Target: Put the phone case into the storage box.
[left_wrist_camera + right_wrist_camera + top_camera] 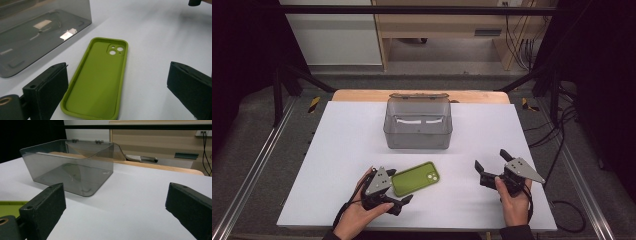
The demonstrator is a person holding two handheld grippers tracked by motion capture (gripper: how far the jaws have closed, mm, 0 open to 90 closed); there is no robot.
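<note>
The green phone case (415, 178) is lying hollow side up near the counter's (342, 150) front edge, in front of the smoky clear box (418, 124). The left gripper (399, 187) is straddling its near end, jaws spread wide, gripping nothing. The right gripper (490, 160) is hovering wide open toward the front right corner, holding nothing.

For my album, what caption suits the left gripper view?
Open left tongs poised over a green phone case lying hollow side up beside a smoky clear box.
</note>
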